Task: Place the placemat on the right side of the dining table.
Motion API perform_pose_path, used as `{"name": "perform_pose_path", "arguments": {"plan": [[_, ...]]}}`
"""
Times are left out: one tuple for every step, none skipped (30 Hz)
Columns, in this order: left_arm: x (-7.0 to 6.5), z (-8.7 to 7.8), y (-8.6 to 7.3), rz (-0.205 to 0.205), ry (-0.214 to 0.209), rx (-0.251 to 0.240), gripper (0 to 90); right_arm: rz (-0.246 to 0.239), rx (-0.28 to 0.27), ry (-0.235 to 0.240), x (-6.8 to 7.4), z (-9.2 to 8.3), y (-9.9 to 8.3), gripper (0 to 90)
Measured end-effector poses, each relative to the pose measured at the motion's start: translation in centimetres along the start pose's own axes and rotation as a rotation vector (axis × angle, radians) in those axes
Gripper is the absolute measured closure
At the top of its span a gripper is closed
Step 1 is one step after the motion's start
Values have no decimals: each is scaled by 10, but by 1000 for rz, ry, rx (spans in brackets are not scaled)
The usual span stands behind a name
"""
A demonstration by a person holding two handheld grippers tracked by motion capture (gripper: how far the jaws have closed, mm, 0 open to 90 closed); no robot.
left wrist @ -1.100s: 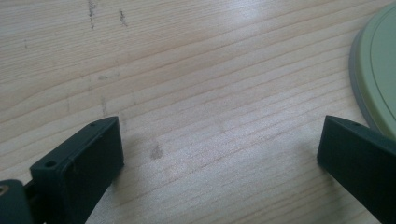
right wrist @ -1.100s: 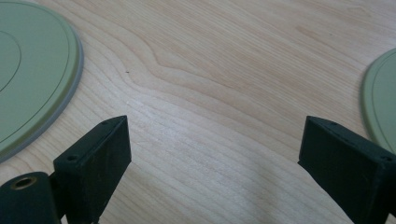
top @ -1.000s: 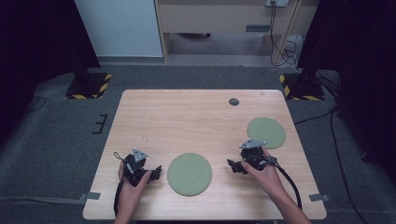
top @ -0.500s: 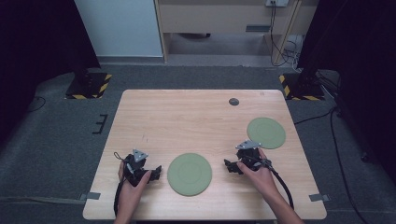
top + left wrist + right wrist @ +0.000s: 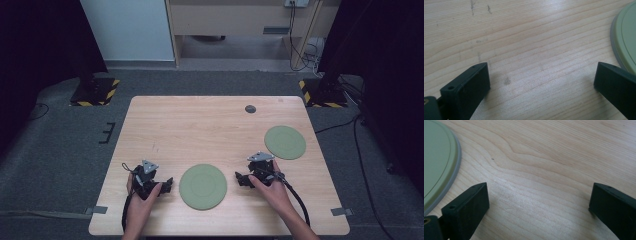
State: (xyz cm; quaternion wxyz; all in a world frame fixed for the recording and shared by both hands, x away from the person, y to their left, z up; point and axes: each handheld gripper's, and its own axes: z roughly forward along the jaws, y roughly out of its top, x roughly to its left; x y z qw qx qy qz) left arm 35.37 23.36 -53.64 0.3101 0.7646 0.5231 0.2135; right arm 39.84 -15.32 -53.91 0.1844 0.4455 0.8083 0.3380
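Since the earlier frame, the right gripper (image 5: 242,180) has dropped toward the desk (image 5: 200,125) and shifted slightly toward its near edge, its jaws opening further with nothing between them; the left gripper (image 5: 167,186) has kept its place. Both grippers now rest low near the near edge, jaws spread wide and empty — each flanks the green plate (image 5: 202,186), which lies flat between them, close to but apart from the jaw tips. A second green plate (image 5: 285,142) lies near the desk's right edge, and a small dark disc (image 5: 250,108) sits near the far edge. The step in hand appears to be the approach to the near plate. The next move likely calls for sliding one jaw under its rim before closing.
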Motion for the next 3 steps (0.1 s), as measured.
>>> {"name": "perform_pose_path", "arguments": {"plan": [[0, 0, 0, 0, 0, 0, 0, 16, 7, -14, 1, 0, 0, 3], [0, 0, 0, 0, 0, 0, 0, 25, 8, -20, 1, 0, 0, 4], [0, 0, 0, 0, 0, 0, 0, 25, 8, -20, 1, 0, 0, 4]]}}
